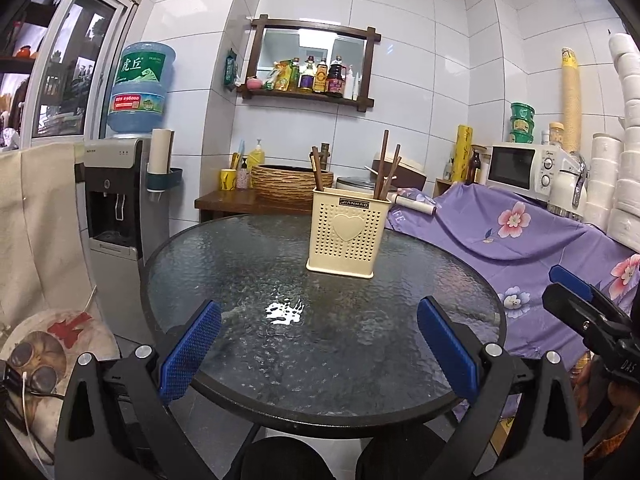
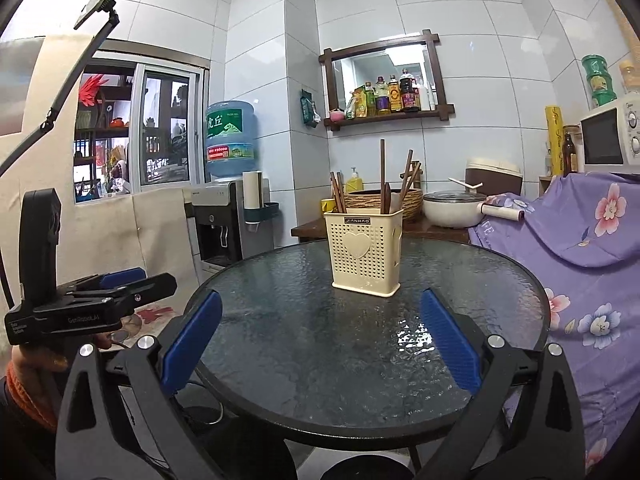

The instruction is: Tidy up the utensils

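A cream perforated utensil holder with a heart on its front stands upright on the round glass table, past the middle. Several brown chopsticks stick up out of it. My left gripper hovers open over the near edge of the table, blue pads wide apart and nothing between them. My right gripper is likewise open and empty above the near edge. Each gripper shows side-on at the edge of the other's view, held by a hand. No loose utensils show on the table.
A water dispenser with a blue bottle stands left of the table. Purple floral cloth covers furniture close on the right. Behind are a wooden counter with a woven basket and a microwave. A patterned cushion lies low left.
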Action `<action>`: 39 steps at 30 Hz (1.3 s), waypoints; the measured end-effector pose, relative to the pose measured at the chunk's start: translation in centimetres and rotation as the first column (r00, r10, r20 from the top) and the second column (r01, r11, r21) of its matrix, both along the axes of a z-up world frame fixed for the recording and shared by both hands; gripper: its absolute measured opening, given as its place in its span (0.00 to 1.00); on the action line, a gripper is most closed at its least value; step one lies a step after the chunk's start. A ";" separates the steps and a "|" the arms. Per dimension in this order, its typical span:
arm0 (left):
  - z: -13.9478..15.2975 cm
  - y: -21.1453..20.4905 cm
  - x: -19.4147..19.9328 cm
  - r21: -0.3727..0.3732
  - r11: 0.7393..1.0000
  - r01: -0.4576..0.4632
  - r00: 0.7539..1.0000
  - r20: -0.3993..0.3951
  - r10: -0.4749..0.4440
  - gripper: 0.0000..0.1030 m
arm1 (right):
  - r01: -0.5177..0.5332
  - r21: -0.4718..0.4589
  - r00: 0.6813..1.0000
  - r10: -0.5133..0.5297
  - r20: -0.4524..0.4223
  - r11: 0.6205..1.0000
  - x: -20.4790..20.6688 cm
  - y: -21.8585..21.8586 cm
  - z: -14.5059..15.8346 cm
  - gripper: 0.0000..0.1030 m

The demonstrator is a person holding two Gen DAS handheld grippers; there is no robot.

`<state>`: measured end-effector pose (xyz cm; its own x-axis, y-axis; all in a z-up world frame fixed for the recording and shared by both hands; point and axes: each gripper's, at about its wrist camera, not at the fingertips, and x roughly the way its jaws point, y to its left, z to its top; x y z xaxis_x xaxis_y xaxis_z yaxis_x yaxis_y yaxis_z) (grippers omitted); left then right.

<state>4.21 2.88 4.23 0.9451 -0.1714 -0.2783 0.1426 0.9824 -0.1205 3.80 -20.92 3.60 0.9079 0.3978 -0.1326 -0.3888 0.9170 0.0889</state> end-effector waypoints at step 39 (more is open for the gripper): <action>0.6 -0.5 -0.7 0.022 0.999 0.030 1.000 -0.004 -0.030 0.94 | 0.006 0.002 1.000 -0.006 -0.009 1.000 0.0 -0.6 0.7 0.94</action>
